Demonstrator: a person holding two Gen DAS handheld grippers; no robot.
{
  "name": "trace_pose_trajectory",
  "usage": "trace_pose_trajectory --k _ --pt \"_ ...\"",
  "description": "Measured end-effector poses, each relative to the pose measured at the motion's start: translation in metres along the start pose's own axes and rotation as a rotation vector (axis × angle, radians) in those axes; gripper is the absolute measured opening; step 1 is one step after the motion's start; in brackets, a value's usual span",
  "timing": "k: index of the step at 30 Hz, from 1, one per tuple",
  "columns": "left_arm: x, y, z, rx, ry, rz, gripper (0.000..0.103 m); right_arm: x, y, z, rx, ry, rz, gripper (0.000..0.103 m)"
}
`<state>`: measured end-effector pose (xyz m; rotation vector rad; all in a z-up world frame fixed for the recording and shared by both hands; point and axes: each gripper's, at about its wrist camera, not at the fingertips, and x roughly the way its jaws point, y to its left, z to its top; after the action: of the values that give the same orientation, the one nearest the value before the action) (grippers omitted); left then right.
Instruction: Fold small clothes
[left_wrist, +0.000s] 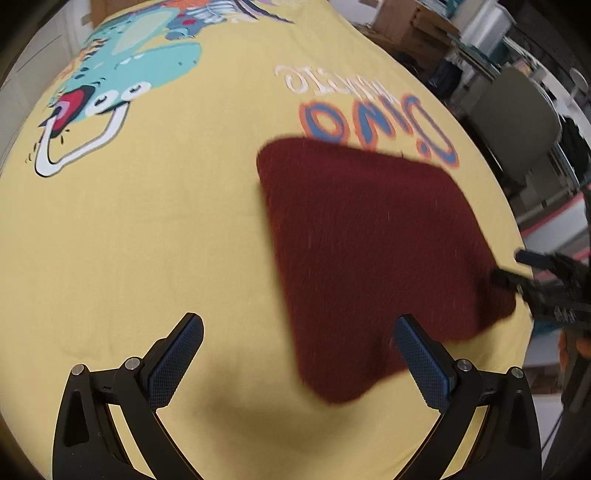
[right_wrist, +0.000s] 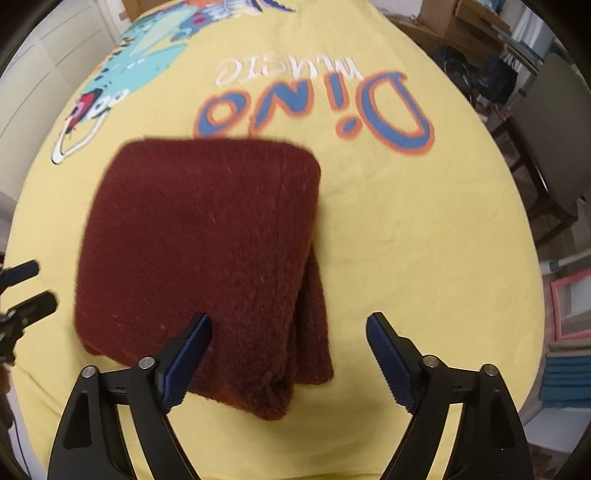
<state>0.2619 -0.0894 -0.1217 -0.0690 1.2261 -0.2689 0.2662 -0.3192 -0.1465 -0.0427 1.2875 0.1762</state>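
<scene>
Your right gripper (right_wrist: 290, 328) points steeply down over the near edge of the folded dark red knit garment (right_wrist: 199, 251). Its fingers are spread wide and press on nothing. Your left gripper (left_wrist: 297, 330) also points steeply down, fingers wide apart, above the bare yellow cloth (left_wrist: 147, 240) just beside the garment. The garment lies flat on this cloth, below the "Dino" print (right_wrist: 314, 110).
</scene>
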Motion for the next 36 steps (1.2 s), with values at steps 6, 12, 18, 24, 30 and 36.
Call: trace_pose_trajectory --k 6,12,18,24,30,36 --pt "0.024 -0.003 0.024 -0.055 0.037 -0.03 0.102 0.007 0.017 0.022 -0.019 -0.006 0.039 0.103" --pt "0.067 -0.011 0.018 -0.07 0.111 -0.026 0.102 0.056 0.017 0.019 -0.017 0.067 0.031 0.103" --pt "0.094 -0.02 0.001 -0.044 0.117 -0.029 0.102 0.086 -0.004 0.004 0.009 0.066 0.059 0.102" --pt "0.102 -0.026 -0.004 -0.012 0.066 0.026 0.103 0.102 -0.018 -0.004 0.07 0.049 0.154 0.102" --pt "0.106 -0.027 0.003 0.006 0.096 -0.021 0.082 0.11 -0.028 -0.007 0.195 0.083 0.249 0.087" --pt "0.096 -0.028 0.007 0.043 0.073 -0.056 0.049 0.094 -0.01 -0.004 0.159 0.062 0.252 0.054"
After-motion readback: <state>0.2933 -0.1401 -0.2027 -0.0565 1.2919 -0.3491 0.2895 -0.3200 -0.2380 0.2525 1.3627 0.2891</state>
